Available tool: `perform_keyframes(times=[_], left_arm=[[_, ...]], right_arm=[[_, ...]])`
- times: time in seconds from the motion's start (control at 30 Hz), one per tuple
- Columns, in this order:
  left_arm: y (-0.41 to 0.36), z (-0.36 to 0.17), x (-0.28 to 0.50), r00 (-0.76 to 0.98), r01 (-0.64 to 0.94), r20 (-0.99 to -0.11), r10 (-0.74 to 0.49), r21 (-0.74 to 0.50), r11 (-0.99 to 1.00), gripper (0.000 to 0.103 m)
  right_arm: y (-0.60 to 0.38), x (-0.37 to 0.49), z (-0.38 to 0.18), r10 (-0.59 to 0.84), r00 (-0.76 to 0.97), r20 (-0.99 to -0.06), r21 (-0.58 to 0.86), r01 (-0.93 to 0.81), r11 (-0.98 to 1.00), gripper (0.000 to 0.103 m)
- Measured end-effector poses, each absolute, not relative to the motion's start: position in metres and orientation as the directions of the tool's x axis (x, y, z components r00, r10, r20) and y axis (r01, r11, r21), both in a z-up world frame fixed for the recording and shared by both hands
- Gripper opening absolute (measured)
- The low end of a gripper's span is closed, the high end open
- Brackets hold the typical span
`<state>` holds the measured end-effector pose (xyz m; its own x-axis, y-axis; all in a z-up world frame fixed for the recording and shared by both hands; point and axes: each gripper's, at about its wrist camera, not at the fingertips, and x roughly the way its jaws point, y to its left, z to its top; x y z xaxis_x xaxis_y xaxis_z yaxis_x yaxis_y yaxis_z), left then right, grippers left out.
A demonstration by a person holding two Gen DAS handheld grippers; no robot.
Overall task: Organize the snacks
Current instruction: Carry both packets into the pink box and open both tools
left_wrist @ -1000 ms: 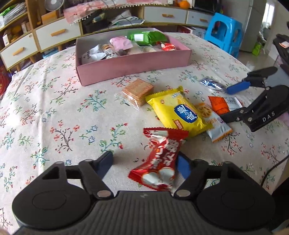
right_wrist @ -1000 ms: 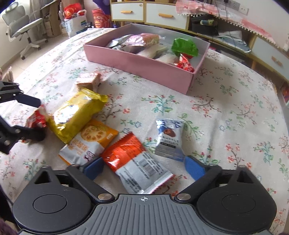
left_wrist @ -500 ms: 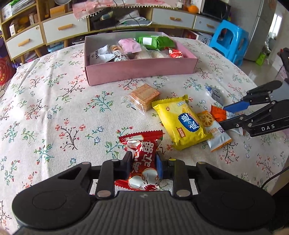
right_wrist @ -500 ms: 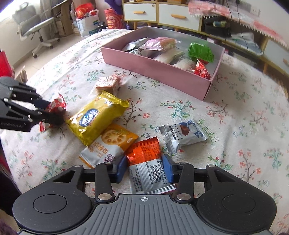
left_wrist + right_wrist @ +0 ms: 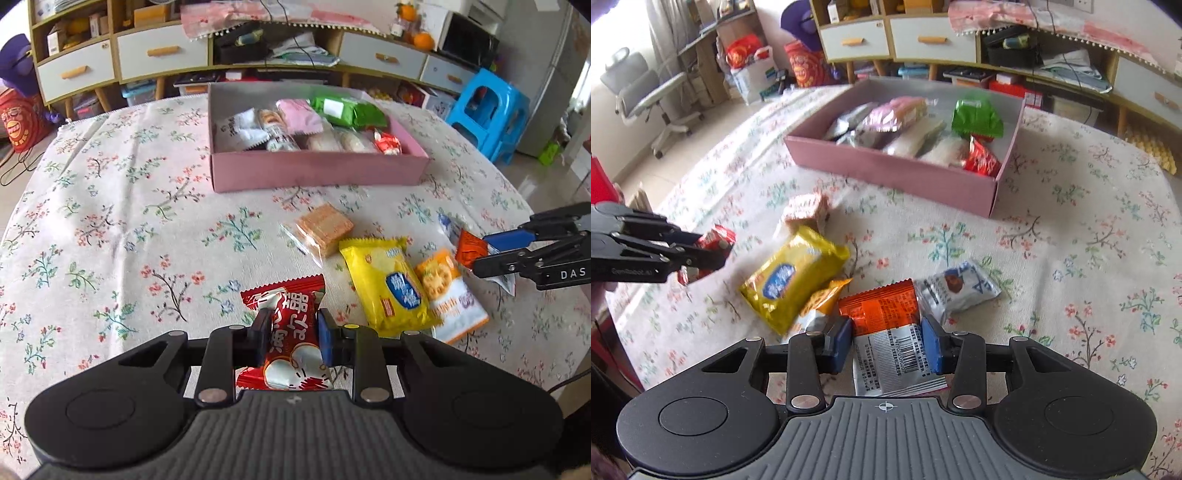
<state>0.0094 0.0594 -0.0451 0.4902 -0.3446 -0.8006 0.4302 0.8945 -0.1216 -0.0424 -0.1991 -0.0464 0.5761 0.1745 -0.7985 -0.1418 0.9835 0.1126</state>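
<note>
My left gripper (image 5: pixel 292 329) is shut on a red candy packet (image 5: pixel 291 306), which hangs a little above the floral tablecloth. In the right wrist view that gripper (image 5: pixel 714 251) shows at the left edge with the red packet (image 5: pixel 714 236) in it. My right gripper (image 5: pixel 885 343) is shut on an orange-and-silver packet (image 5: pixel 879 310), pads pressing both sides. A pink box (image 5: pixel 317 173) with several snacks inside stands at the far middle of the table. On the cloth lie a yellow packet (image 5: pixel 384 280), an orange biscuit packet (image 5: pixel 447 291), wrapped wafers (image 5: pixel 323 229) and a silver-blue packet (image 5: pixel 956 291).
A blue plastic stool (image 5: pixel 487 110) stands beyond the table's right side. Drawer cabinets (image 5: pixel 159 55) with clutter run along the back wall. An office chair (image 5: pixel 642 99) is off the table's far left. The round table's edge curves close on both sides.
Both grippers went from open to shut, the left on the red packet and the right on the orange-and-silver one. Each has since risen slightly with its packet.
</note>
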Motion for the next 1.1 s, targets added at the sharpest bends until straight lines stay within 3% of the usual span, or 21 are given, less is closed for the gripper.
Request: perform_keyframes(times=[0.8, 1.1], left_arm=[[0.050, -0.015, 0.088, 0.611, 0.305, -0.697, -0.375, -0.230, 0.924, 0.024], [0.040, -0.017, 0.134, 0.580, 0.281, -0.718, -0.385, -0.268, 0.922, 0.024]], right_arm=[[-0.219, 0.030, -0.020, 0.169, 0.734, -0.658, 0.291, 0.041, 0.956, 0.040], [-0.223, 0.066, -0.023, 0.150, 0.758, -0.635, 0.344, 0.103, 0.933, 0.040]])
